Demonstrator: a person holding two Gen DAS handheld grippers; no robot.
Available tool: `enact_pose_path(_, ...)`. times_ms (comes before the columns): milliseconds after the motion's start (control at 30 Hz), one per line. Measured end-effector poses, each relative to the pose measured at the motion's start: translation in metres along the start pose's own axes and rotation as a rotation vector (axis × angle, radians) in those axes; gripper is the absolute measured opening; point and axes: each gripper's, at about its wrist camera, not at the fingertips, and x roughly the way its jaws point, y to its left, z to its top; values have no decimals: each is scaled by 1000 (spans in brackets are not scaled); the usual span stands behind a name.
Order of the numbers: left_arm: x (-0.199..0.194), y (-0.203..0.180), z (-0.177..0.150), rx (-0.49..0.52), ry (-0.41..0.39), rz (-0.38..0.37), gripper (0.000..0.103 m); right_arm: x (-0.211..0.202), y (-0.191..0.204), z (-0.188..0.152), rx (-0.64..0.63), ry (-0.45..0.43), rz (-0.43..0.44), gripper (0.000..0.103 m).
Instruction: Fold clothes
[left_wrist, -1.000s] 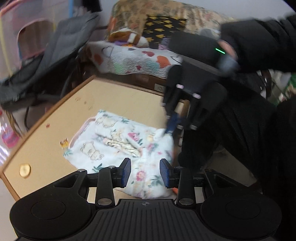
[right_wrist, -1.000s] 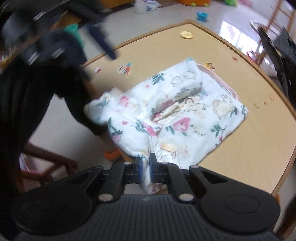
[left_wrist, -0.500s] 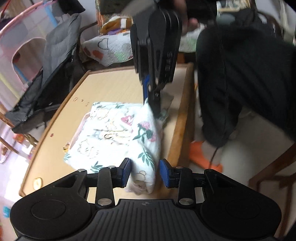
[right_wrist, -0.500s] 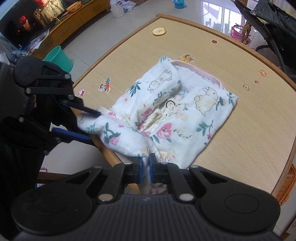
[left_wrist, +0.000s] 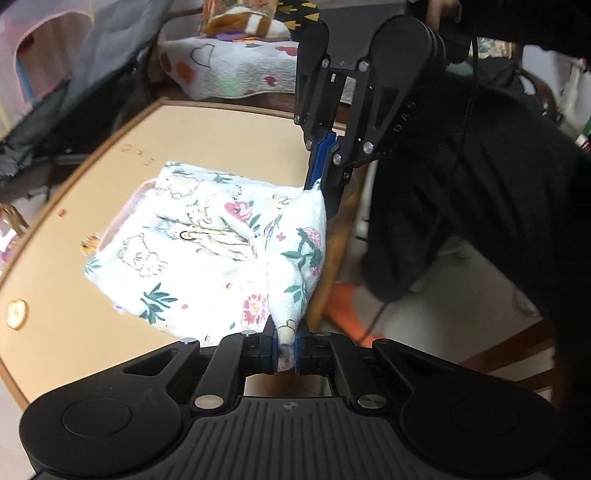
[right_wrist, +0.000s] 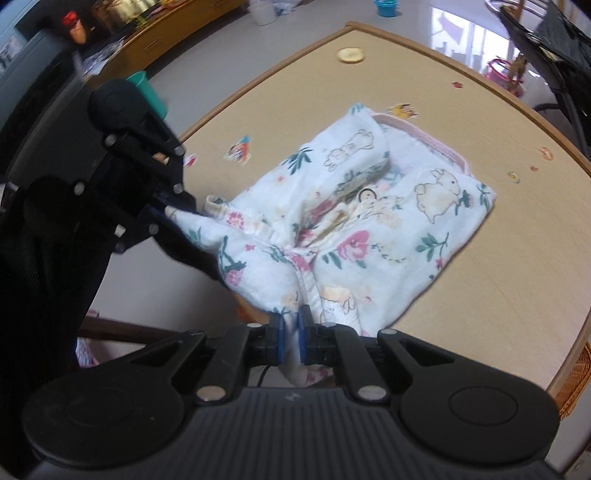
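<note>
A white floral baby garment (left_wrist: 207, 254) with bear prints and a pink hem lies bunched on the tan table (left_wrist: 229, 140); it also shows in the right wrist view (right_wrist: 373, 229). My left gripper (left_wrist: 285, 345) is shut on one end of the garment's near edge, at the table's side edge. My right gripper (right_wrist: 290, 334) is shut on the other end of that edge. Each gripper shows in the other's view, the right one (left_wrist: 319, 182) and the left one (right_wrist: 168, 214), with the cloth stretched between them off the table edge.
A person in black (left_wrist: 498, 192) stands by the table. A round yellow disc (right_wrist: 350, 55) and several small stickers (right_wrist: 240, 149) lie on the table. A dark stroller (left_wrist: 74, 96) and a quilted blanket (left_wrist: 229, 70) are behind. A wooden chair (left_wrist: 517, 350) stands lower right.
My left gripper, open a second ago, has closed on the garment's edge. The right gripper has kept its hold. The edge is now pulled taut between them.
</note>
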Motion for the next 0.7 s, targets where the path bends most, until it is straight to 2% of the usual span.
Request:
enact_pose_path(200,-14,1,-5,-50,4,-121,7,-2,6,-3,-62,50,73,8)
enact_pose_path(300,-21,9,-5,-88,-6,-157,7,-4,6,0,-80,66,97,8)
enact_pose_path(533,-22,56,7,-186,-13,-120,7,-12,-33,50,-78,78,87,9)
enact_pose_path(700,-9,81,11,-236,16,-98,7,4,-40,66,-145,121,14,9)
